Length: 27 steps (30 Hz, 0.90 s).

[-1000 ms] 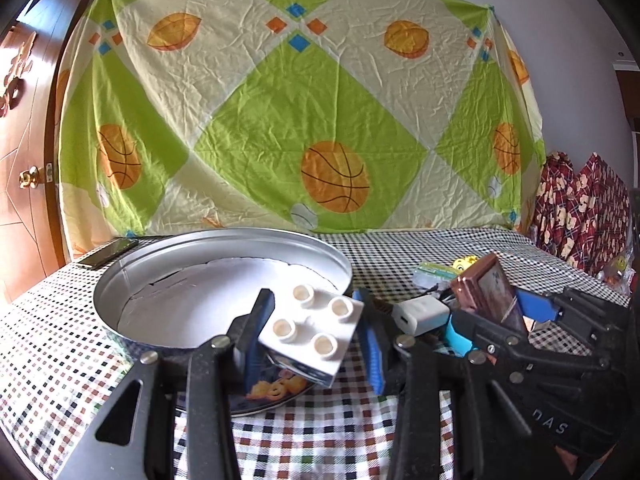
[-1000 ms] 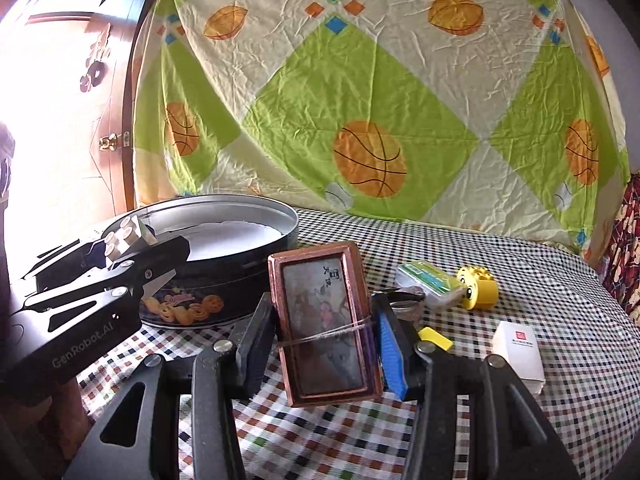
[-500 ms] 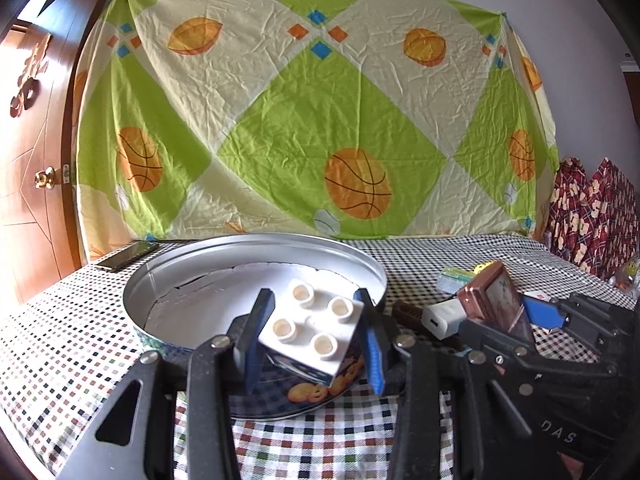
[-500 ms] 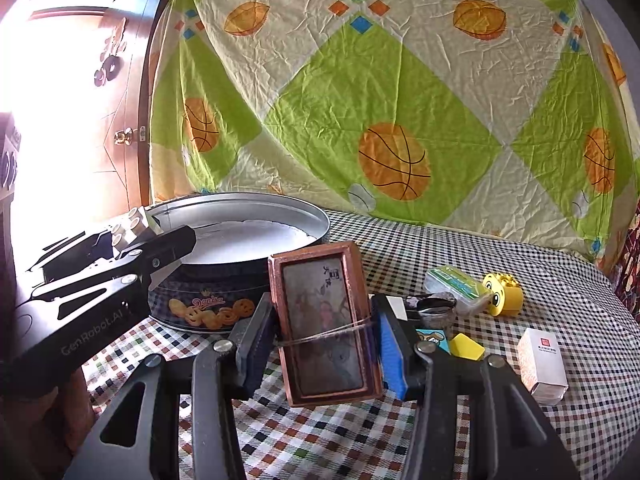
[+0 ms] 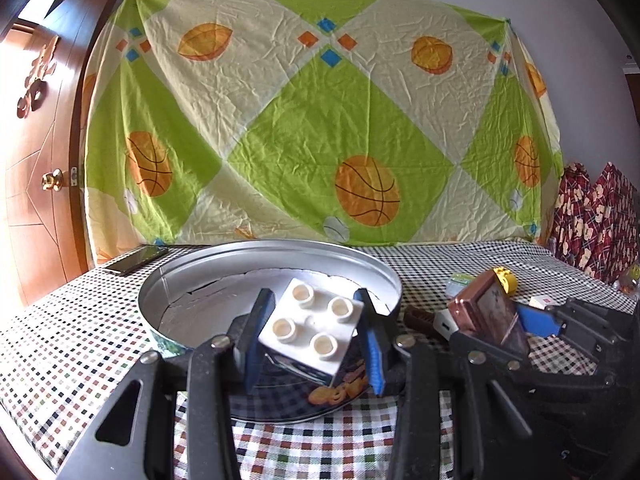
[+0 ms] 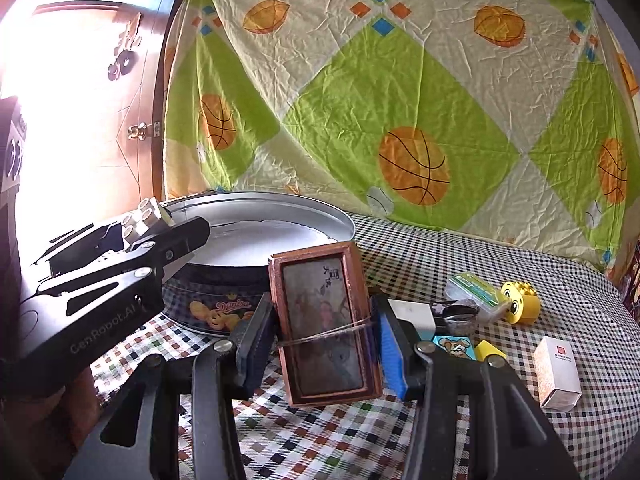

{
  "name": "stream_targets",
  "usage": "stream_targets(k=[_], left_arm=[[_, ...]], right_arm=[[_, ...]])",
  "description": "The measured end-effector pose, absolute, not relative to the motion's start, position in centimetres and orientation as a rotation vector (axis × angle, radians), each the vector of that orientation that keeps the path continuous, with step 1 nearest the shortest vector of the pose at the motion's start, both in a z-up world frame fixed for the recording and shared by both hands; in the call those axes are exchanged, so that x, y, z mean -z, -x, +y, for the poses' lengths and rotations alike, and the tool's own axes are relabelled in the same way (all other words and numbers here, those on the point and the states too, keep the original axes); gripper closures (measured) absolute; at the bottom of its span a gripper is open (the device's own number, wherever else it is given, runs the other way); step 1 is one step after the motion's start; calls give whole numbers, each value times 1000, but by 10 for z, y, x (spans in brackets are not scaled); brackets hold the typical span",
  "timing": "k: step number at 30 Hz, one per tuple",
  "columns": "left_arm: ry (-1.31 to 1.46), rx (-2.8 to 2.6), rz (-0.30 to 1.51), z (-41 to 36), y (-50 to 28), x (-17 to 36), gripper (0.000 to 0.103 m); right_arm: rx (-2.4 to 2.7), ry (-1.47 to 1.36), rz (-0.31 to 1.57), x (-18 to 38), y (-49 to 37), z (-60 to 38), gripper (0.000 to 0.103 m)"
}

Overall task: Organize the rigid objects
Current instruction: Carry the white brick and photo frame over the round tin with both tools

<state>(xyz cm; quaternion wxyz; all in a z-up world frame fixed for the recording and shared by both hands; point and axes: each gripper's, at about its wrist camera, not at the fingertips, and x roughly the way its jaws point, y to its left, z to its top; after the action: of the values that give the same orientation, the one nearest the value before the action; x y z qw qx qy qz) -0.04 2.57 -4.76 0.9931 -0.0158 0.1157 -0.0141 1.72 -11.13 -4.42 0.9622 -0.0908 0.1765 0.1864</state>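
Left gripper point(image 5: 312, 338) clamps white four-stud plastic brick point(image 5: 311, 330) over near rim of round metal cookie tin point(image 5: 168, 280) (paper-lined, open). Right gripper point(image 6: 322, 334) clamps copper-framed rectangular picture point(image 6: 325, 330) above checkered tablecloth point(image 6: 420, 248), beside tin; picture's image too murky to read

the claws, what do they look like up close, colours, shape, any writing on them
Both are alike: the left claw and right claw are black linkage frames of flat bars with triangular cut-outs, joined by round silver rivets. Each finger ends in a flat pad, and the right-hand pad shows bright blue. The left one's side, seen from the right wrist view, carries pale lettering that looks like "GenRobot.AI". No cables or sleeves show.
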Motion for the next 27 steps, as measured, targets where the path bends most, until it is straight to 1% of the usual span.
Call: stream_targets(k=[27], left_arm=[[56, -24, 231, 49, 2, 48, 63]], right_arm=[[-457, 208, 362, 45, -17, -94, 53]])
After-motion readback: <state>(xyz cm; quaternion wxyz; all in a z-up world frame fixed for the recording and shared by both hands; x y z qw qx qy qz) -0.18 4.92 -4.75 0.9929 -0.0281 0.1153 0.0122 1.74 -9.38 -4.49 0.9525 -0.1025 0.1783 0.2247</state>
